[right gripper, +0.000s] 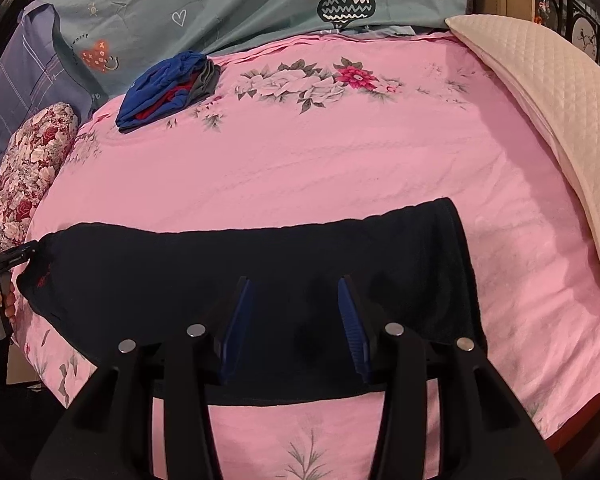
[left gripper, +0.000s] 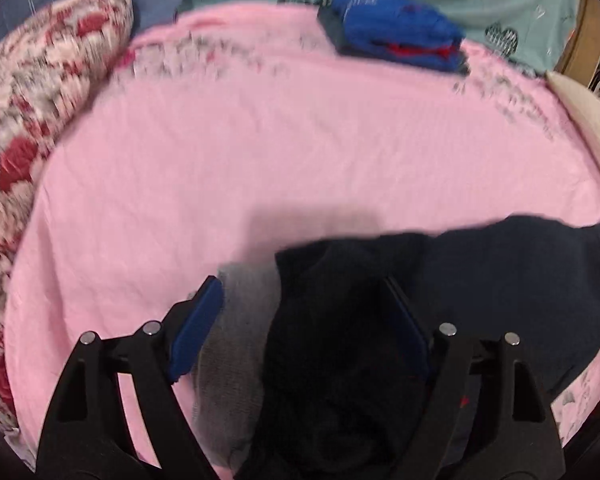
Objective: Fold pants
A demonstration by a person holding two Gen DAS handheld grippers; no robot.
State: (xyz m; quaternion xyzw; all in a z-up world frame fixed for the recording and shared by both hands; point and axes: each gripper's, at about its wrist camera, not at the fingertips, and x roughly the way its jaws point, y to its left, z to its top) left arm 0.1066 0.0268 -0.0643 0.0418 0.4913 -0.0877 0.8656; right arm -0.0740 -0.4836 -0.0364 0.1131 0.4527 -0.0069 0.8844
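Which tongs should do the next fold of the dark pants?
Probably the left tongs. They already have one end of the pants bunched between their fingers, ready to carry it over. The right tongs hang open above the flat middle, gripping nothing.

A: What's on the bed (right gripper: 340, 168) from my feed?

B: I see its pink floral sheet carrying dark pants (right gripper: 228, 280) laid flat across the near edge, a folded blue-and-red clothes stack (right gripper: 164, 88) at the far left, a cream quilted pillow (right gripper: 548, 120) along the right, and a red floral bolster (right gripper: 32, 168) on the left.
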